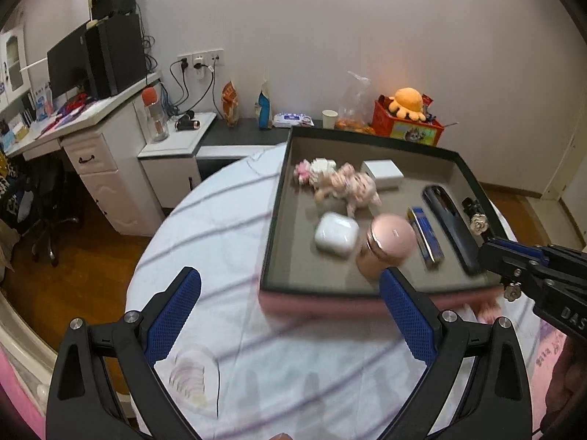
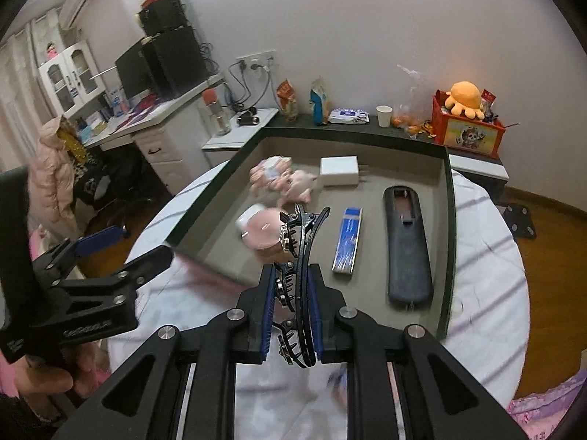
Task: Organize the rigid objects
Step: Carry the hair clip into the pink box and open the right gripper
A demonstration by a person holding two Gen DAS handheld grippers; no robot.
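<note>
Left wrist view: the left gripper (image 1: 290, 311) fills the bottom of the frame, its 2 blue-padded fingers (image 1: 172, 315) spread wide with nothing between them, above a round table (image 1: 205, 227) covered in a pale striped cloth. At 1 o'clock from the gripper sits a shallow dark tray (image 1: 273, 220) with a grey floor. Inside it, from left to right: a pink-and-white plush toy (image 1: 341, 181) toward the far side, a white charger block (image 1: 381, 173) at its right, a white earbud case (image 1: 336, 233) nearer, a pink round-lidded jar (image 1: 387, 244) just beside the case, a blue rectangular box (image 1: 425, 234), and a long black remote (image 1: 449, 225) lying face down by the right wall. At 3 o'clock the right gripper (image 1: 489, 253) reaches in over the tray's right edge — small flower-shaped studs of a hair clip (image 1: 478, 223) show at its tip.

Right wrist view: the right gripper (image 2: 291, 278) is closed tight on the black claw hair clip (image 2: 299, 253), whose teeth and curved spine stick out ahead of the blue pads, over the tray's (image 2: 449, 242) near edge. Beyond the clip, at 12 o'clock, lies the jar (image 2: 262, 233), blurred. The blue box (image 2: 348, 242) sits at 1 o'clock and the remote (image 2: 407, 245) at 2 o'clock, well apart from each other. The charger block (image 2: 339, 170) rests farther back. At 9 o'clock the left gripper (image 2: 128, 245) shows, held by a hand (image 2: 47, 377) — its fingers parted.
</note>
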